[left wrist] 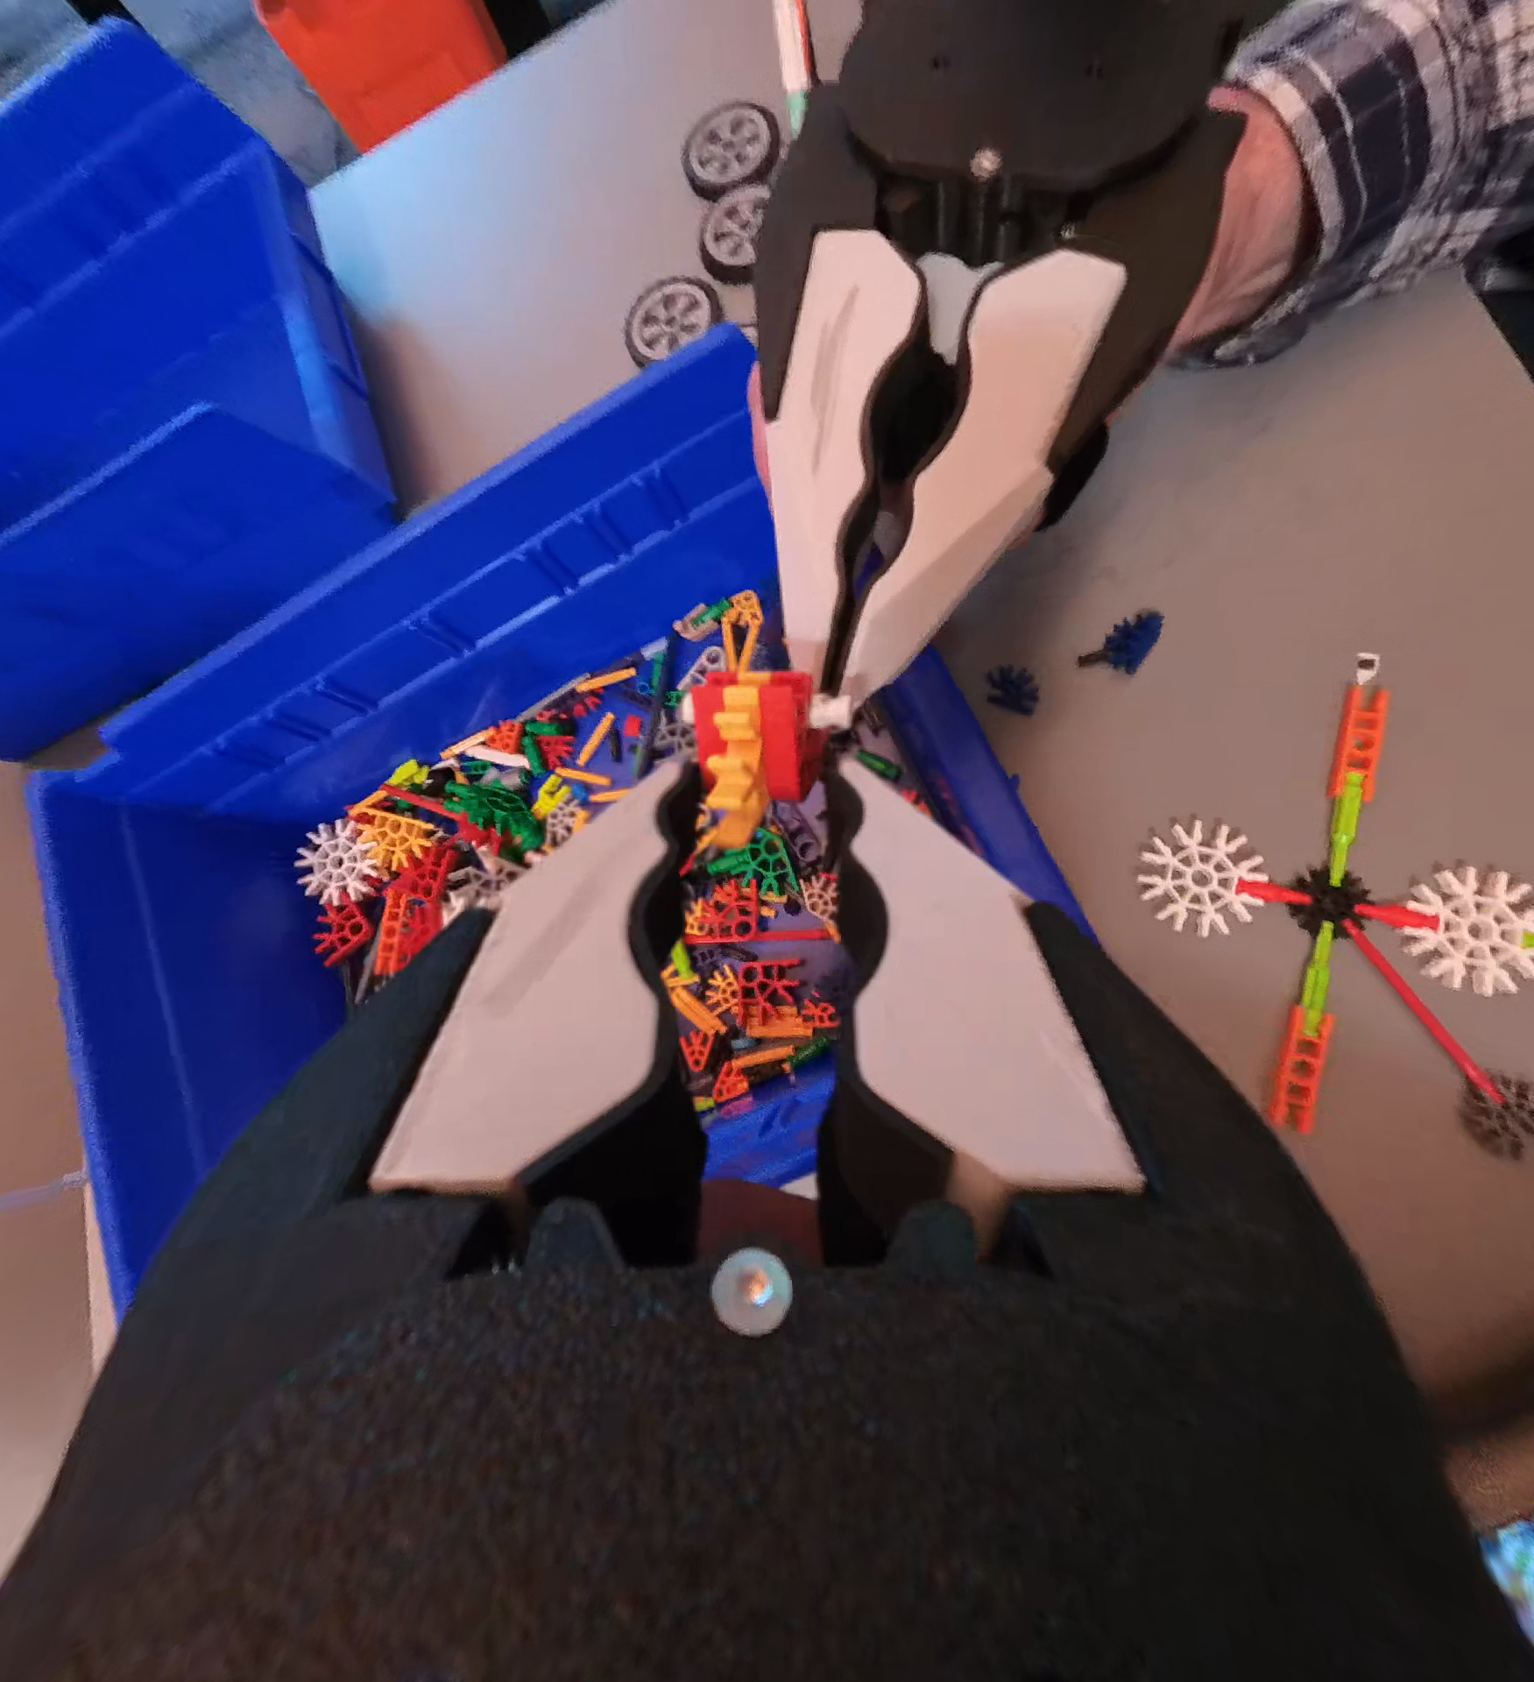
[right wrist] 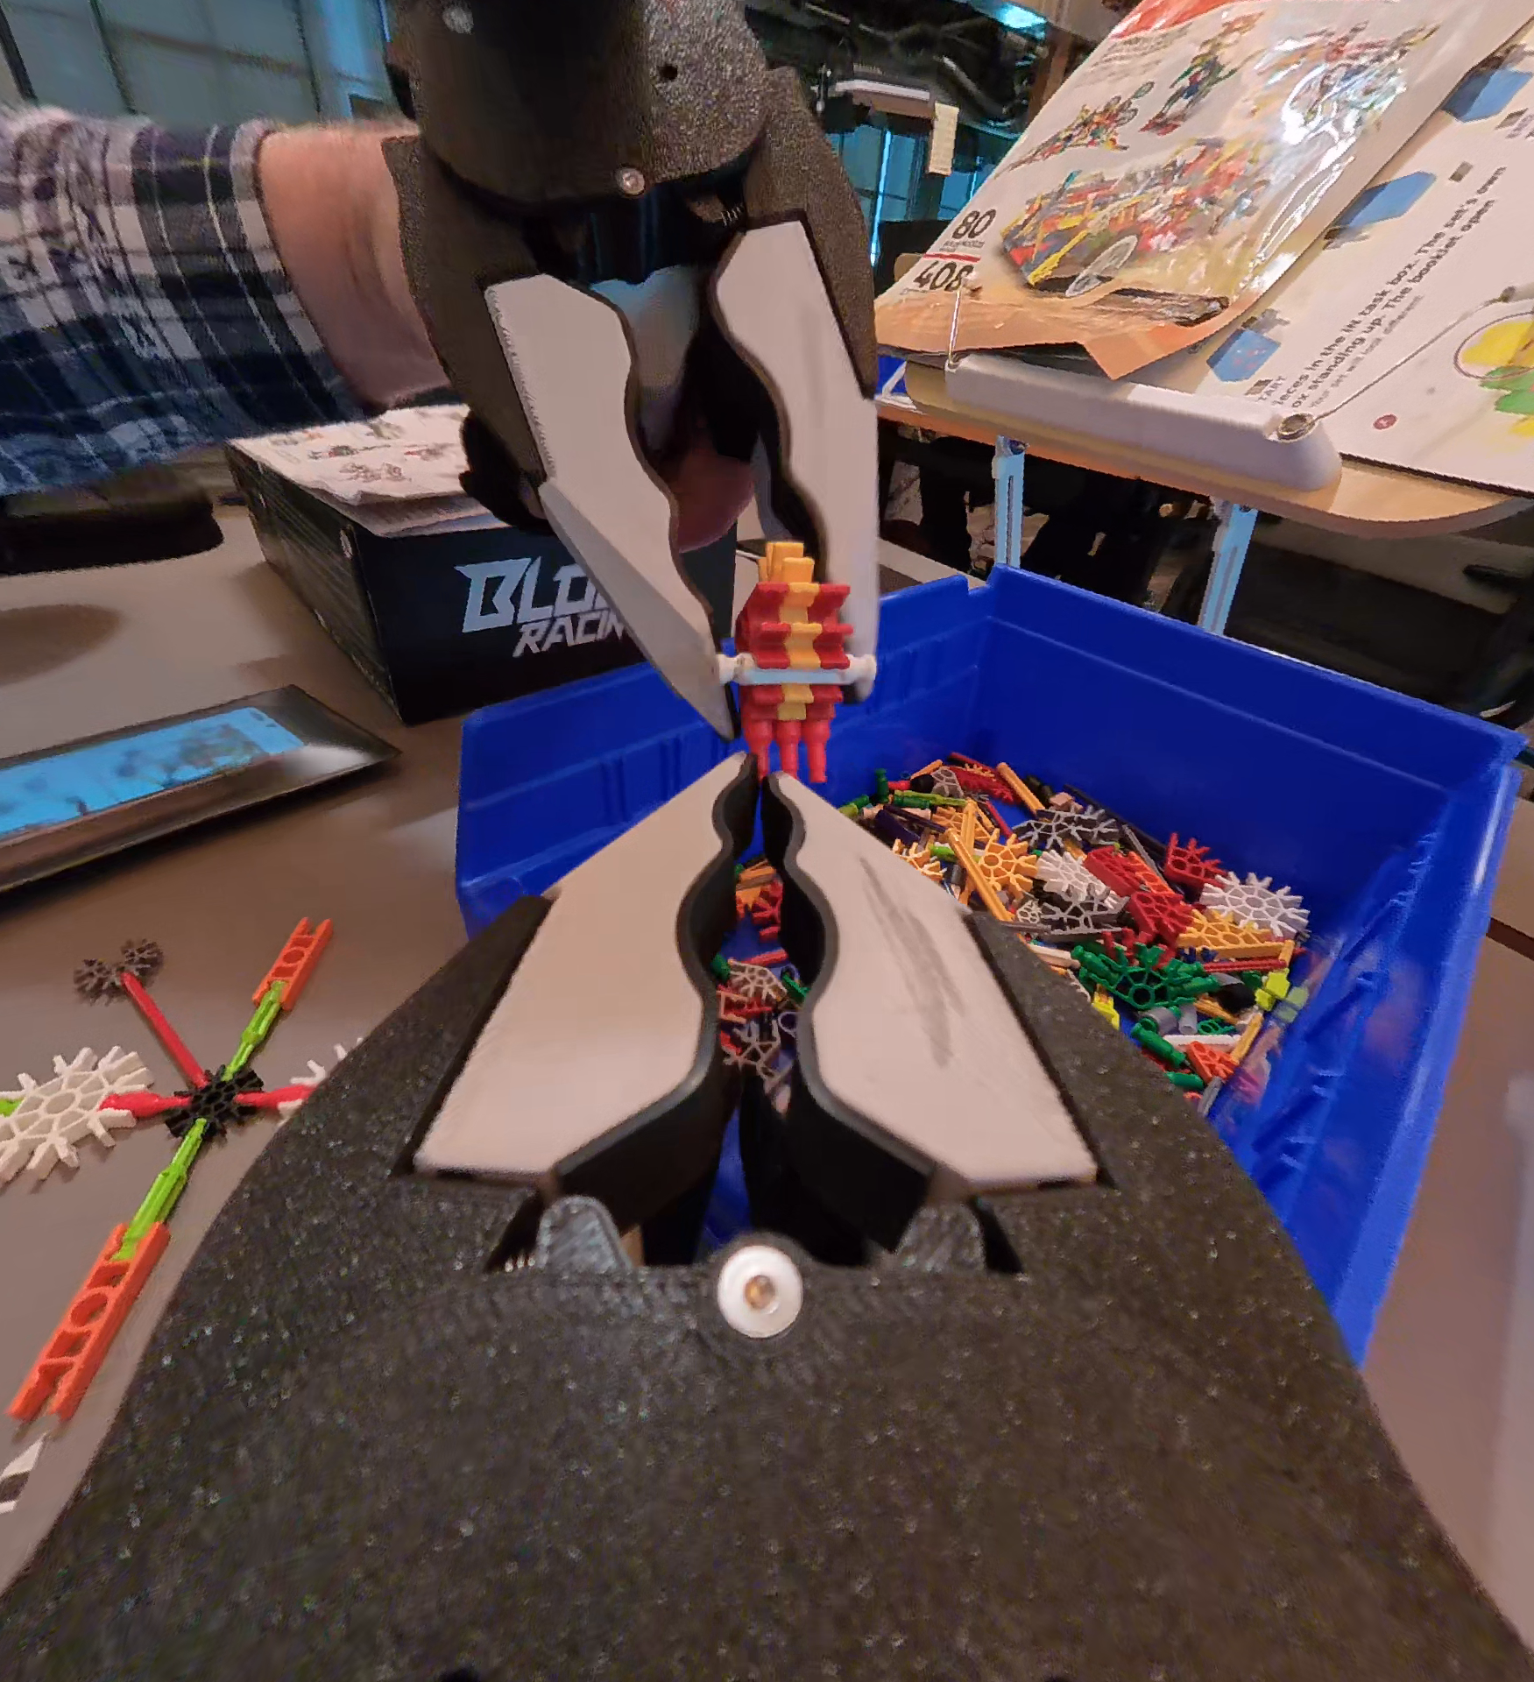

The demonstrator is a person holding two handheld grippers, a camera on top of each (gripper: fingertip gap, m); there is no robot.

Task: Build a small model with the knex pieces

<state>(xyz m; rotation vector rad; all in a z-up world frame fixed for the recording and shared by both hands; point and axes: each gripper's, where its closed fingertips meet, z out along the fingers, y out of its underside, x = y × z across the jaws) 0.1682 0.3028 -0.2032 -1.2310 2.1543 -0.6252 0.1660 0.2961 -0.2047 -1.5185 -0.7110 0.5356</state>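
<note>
Above a blue bin of parts — left gripper clamps a red-yellow stack; right gripper pinches its white rod.

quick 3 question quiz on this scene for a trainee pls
1. True or false: the blue bin is empty.
2. What sits between the fingers of the left hand-held gripper? A: a grey wheel. B: a red and yellow cluster. C: a tablet.
3. Fill in: the flat rod build on the table has a ___ hub at its centre.

Key: 1 false, it holds many loose coloured pieces. 2 B. 3 black.
</note>
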